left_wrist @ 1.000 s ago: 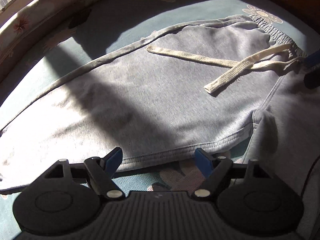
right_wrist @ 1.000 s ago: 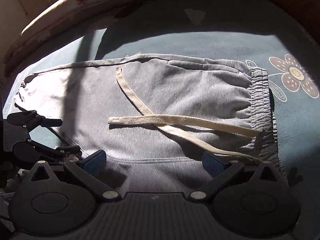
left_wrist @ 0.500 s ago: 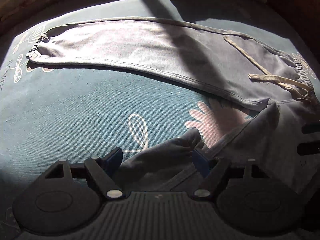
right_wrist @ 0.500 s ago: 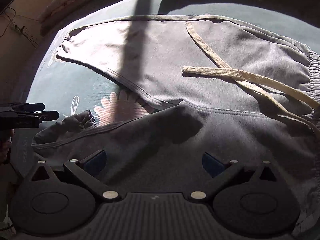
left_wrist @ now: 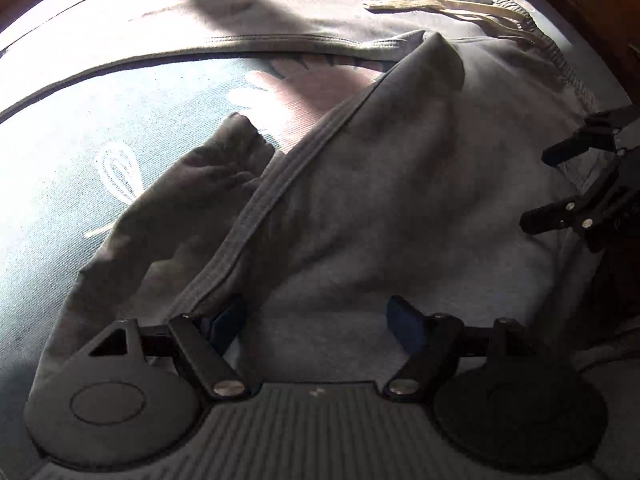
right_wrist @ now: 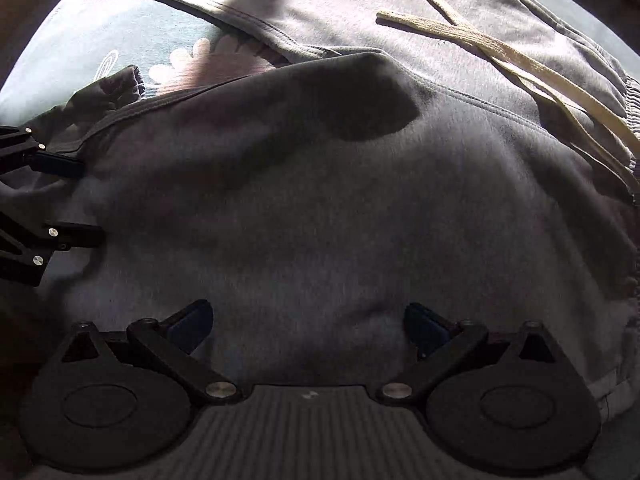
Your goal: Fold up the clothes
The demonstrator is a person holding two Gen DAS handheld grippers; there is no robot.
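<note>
Both grippers have swung off the far trouser leg and dropped over the near one since a second ago, so I now look almost straight down on grey cloth. I see the grey sweatpants (right_wrist: 320,208) spread on the teal flowered bedcover (left_wrist: 60,168), waistband toward its right edge and legs running left. The far leg lies flat; the near leg is bunched, with its cuff (left_wrist: 236,140) crumpled short of the left edge. My left gripper (left_wrist: 316,322) hangs with jaws wide over the near leg's side seam, nothing pinched. My right gripper (right_wrist: 308,322) is equally wide above the thigh panel, also empty.

I judge this fleece to be soft, light and limp, grippy rather than slick, so it will sag and drag. I'd take hold at the thick seam and cuff, where the layers bunch, and keep clear of the loose cream drawstring (right_wrist: 472,40).
</note>
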